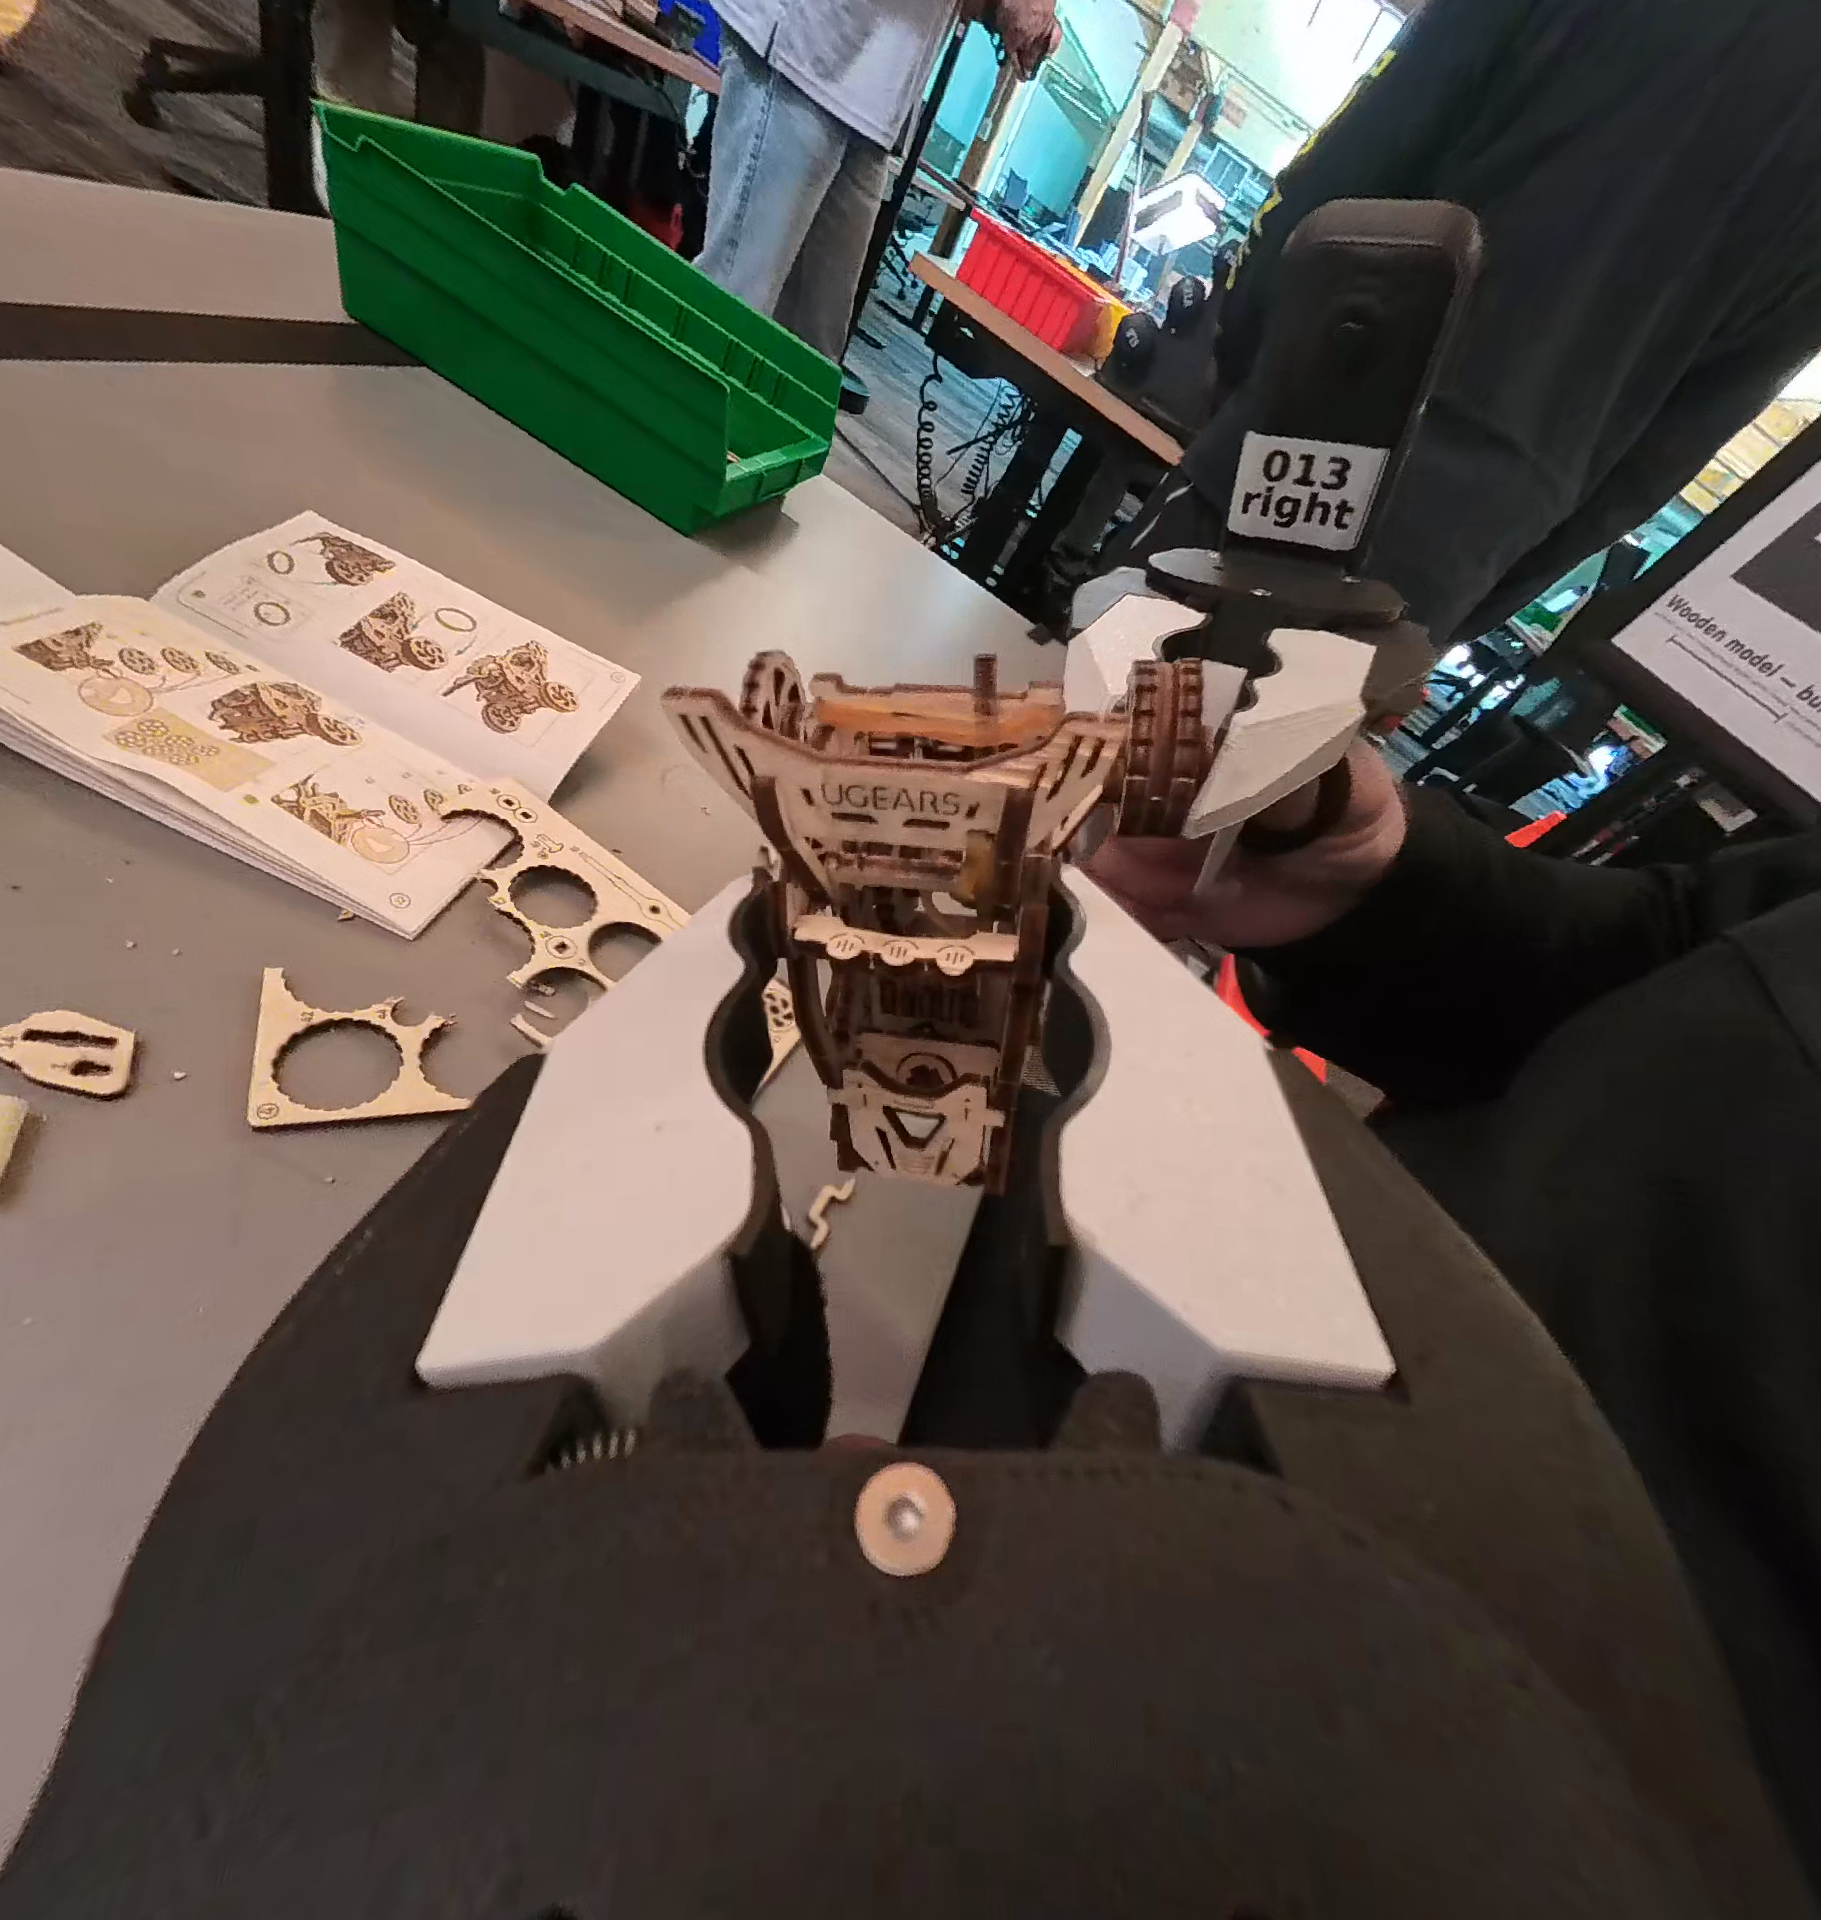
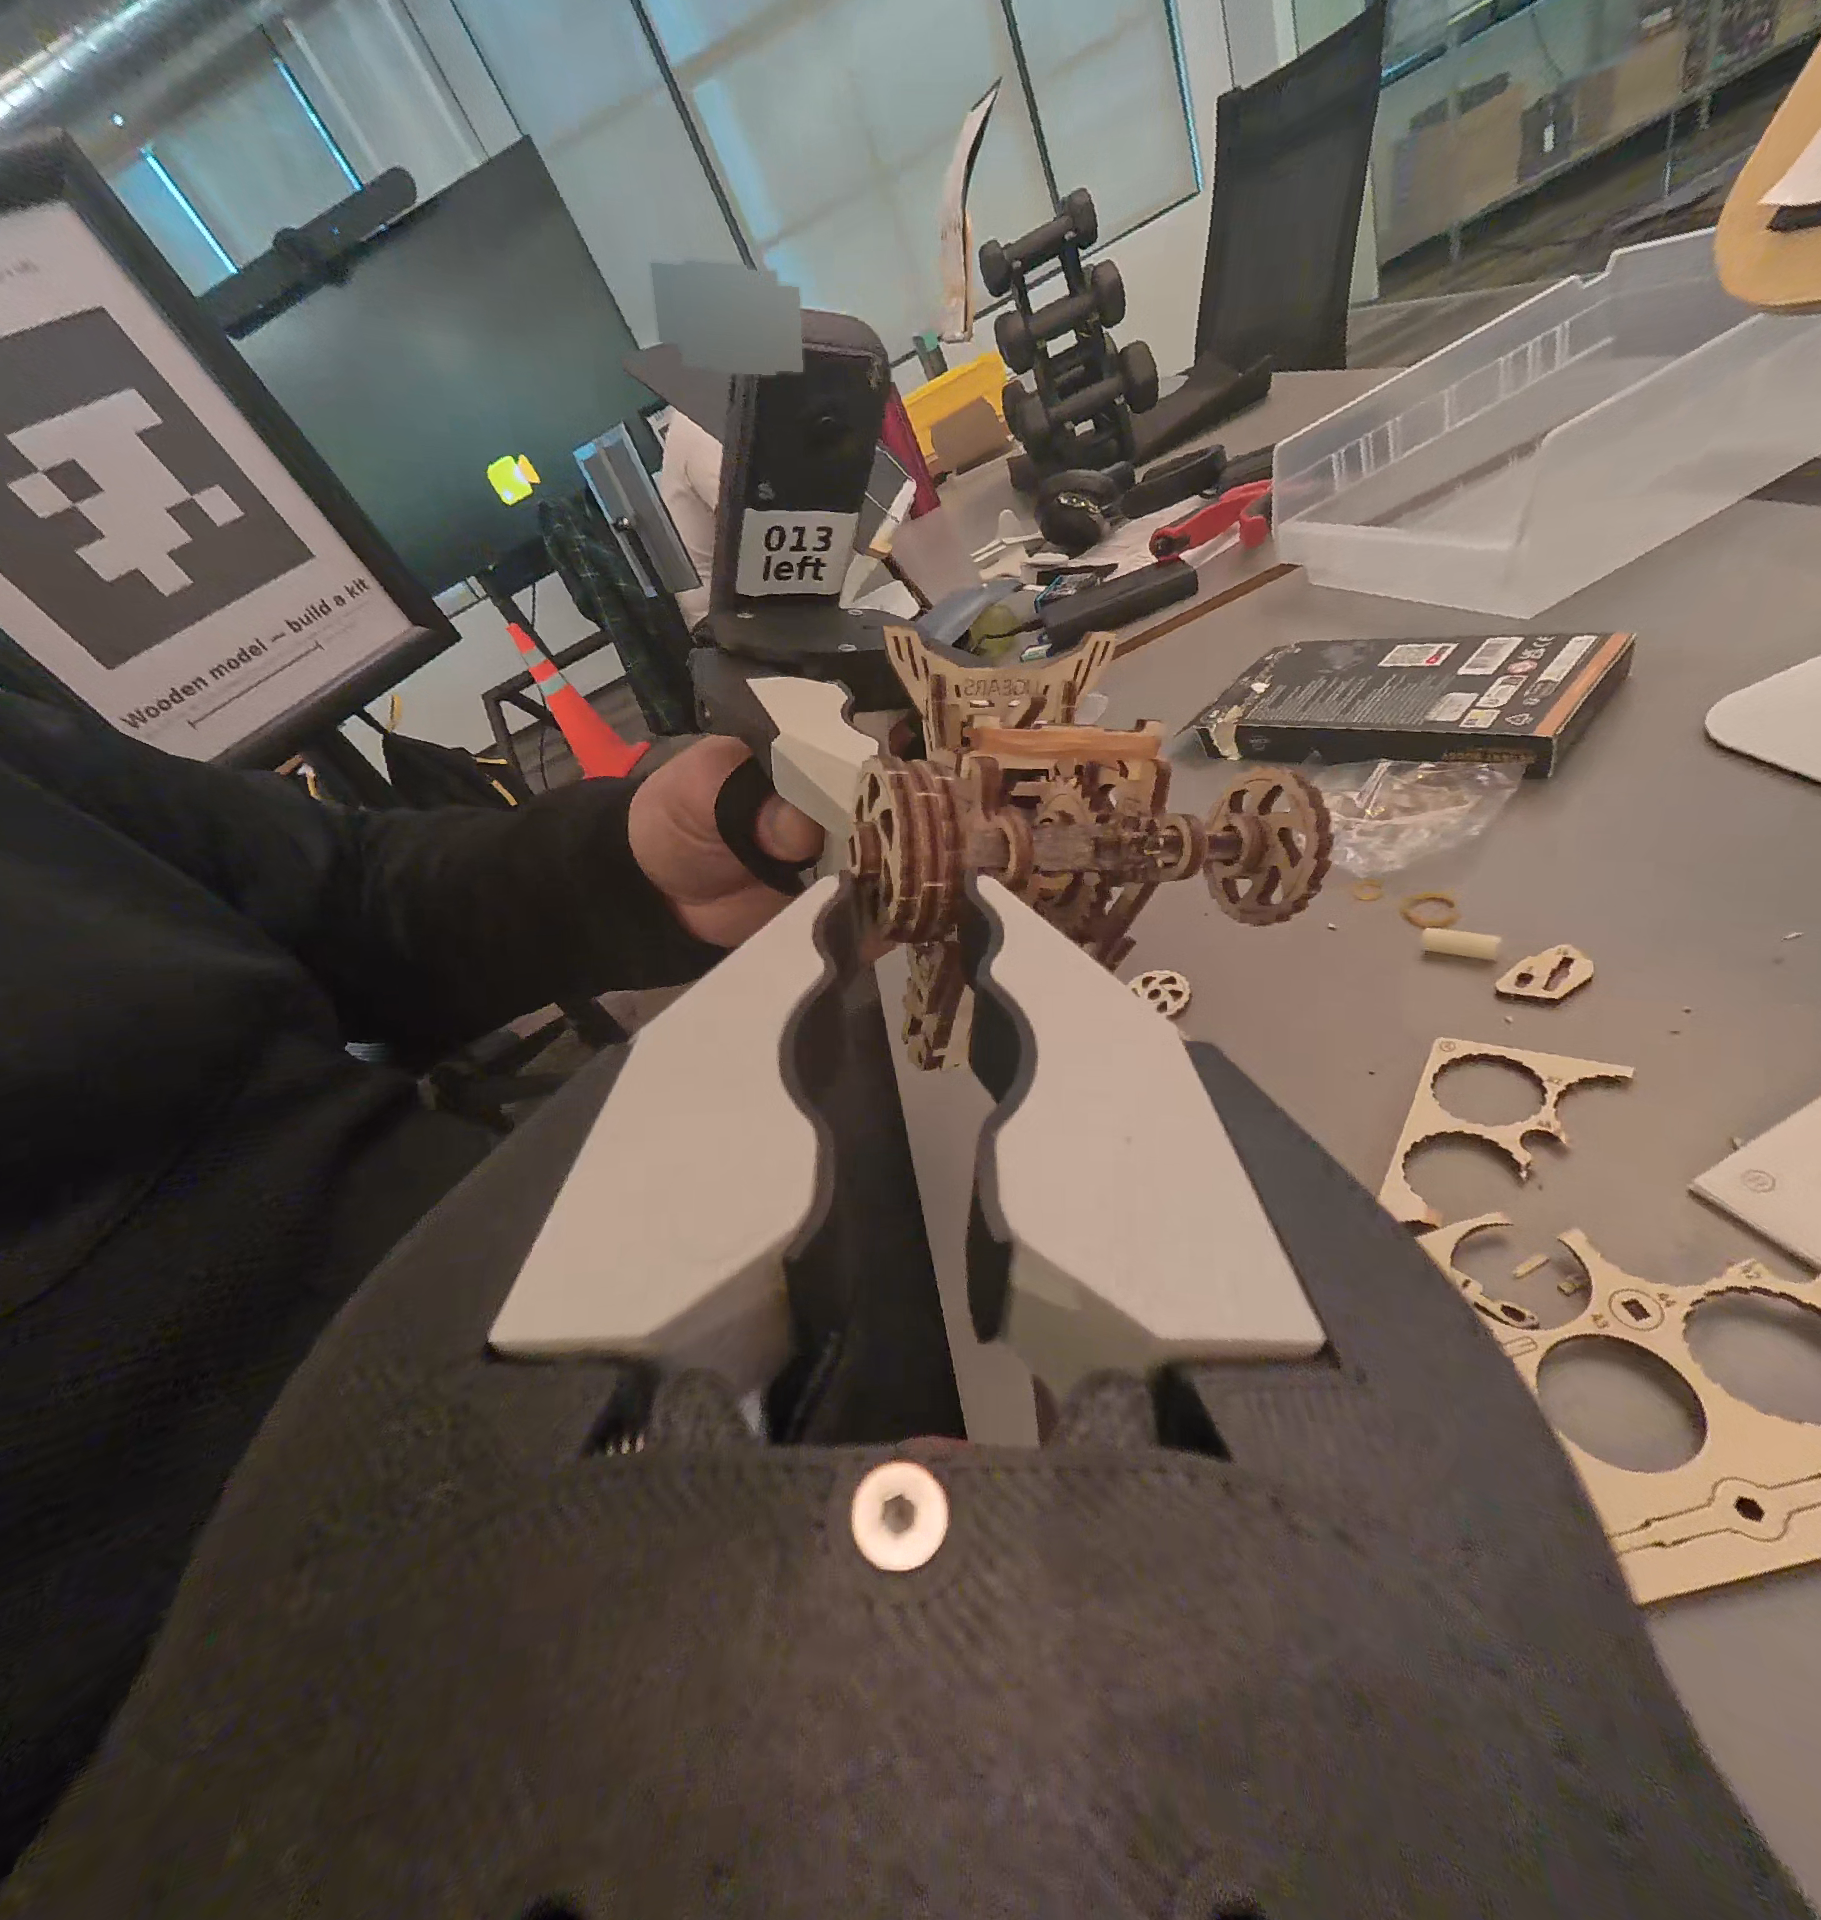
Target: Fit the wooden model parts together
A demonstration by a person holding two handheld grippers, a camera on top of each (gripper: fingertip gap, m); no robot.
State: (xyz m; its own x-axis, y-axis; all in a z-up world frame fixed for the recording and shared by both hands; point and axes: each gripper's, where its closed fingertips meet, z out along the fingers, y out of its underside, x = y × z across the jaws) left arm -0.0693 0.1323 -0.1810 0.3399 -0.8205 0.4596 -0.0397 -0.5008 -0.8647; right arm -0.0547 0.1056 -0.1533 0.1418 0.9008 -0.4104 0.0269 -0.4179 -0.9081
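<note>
Jaws of the left gripper (image 1: 906, 997) are clamped on the wooden model car (image 1: 911, 914), which is held up above the grey table (image 1: 158, 1299). On the model's right, the wheel (image 1: 1160, 748) is gripped by the right gripper (image 2: 906, 914), jaws closed on it. An instruction booklet (image 1: 293, 707) and punched-out wooden sheets (image 1: 350, 1060) are spread on the table at left, a green bin (image 1: 573, 332) farther back.

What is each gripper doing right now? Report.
Left gripper: shut on the wooden model, held off the table.
Right gripper: shut on the wheel at the model's axle end.
</note>
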